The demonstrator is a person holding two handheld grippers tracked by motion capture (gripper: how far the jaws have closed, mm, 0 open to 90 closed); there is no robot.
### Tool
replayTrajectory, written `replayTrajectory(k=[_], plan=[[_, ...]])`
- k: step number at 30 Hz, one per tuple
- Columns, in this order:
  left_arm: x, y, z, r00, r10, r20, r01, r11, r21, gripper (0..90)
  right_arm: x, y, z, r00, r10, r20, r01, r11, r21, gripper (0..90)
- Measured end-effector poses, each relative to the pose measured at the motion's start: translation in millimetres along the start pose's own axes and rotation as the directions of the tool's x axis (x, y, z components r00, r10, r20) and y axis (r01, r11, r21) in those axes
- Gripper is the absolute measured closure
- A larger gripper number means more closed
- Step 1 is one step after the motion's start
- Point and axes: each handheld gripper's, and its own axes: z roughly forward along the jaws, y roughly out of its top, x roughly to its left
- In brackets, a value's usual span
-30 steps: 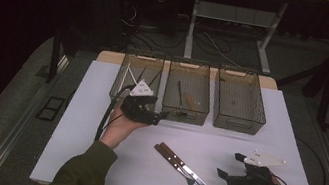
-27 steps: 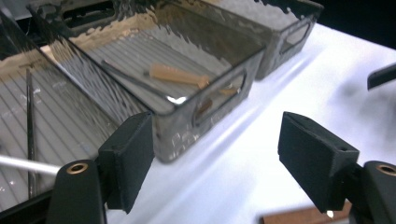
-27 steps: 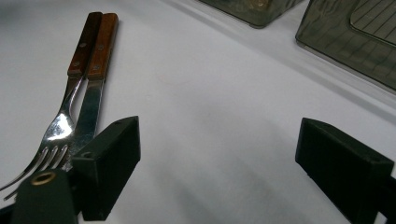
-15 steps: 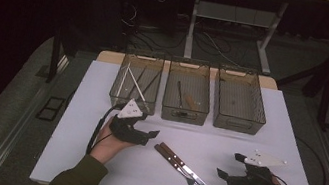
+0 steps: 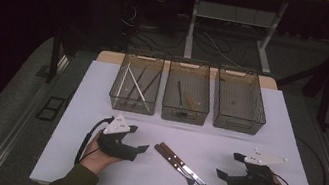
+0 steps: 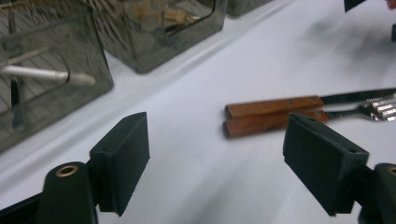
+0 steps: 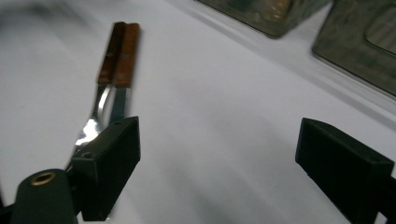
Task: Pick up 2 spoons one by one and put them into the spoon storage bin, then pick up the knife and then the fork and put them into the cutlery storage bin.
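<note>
Your left gripper (image 5: 139, 147) sits low over the white table (image 5: 101, 92), jaws apart and just been widening, nothing between them. At its three o'clock, close by but not touching, lie the fork (image 5: 179, 166) and the knife (image 5: 185, 166), side by side with their wooden handles pressed together and the metal ends pointing toward five o'clock in the high view. In the left gripper view those handles (image 6: 273, 113) lie just ahead of your right-hand pad, so you're lined up on the handle end.

Your right gripper (image 5: 222, 175) rests at the pair's three o'clock, released as well, holding nothing; in the right gripper view the fork's tines (image 7: 91, 127) peek out past its left pad.

Up at twelve o'clock stand three wire bins. The left bin (image 5: 135, 87) already holds long pale utensils, the middle bin (image 5: 187, 96) has a couple of wooden-handled pieces, and the right bin (image 5: 240, 101) looks bare.

So by my reckoning the sorting is well along: two pieces left on the table, neither gripped yet. Pick one handle cleanly, because they lie so tight you could drag both.
</note>
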Motion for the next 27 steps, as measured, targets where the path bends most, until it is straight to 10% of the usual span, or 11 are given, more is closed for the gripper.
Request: replayTrajectory(k=[7, 27], plan=[[-2.8, -10.7, -4.6, 0.9998, 0.004, 0.02, -0.005, 0.9999, 0.016, 13.2, 8.8, 10.8, 1.4, 0.996, 0.011, -0.089, -0.008, 1.0, 0.029, 16.3], [-7.8, -20.7, -2.9, 0.999, -0.041, 0.017, 0.04, 0.9974, 0.061, 0.0, 38.0, 30.4, 32.7, 0.97, -0.059, -0.236, 0.092, 0.987, 0.132, 83.4]])
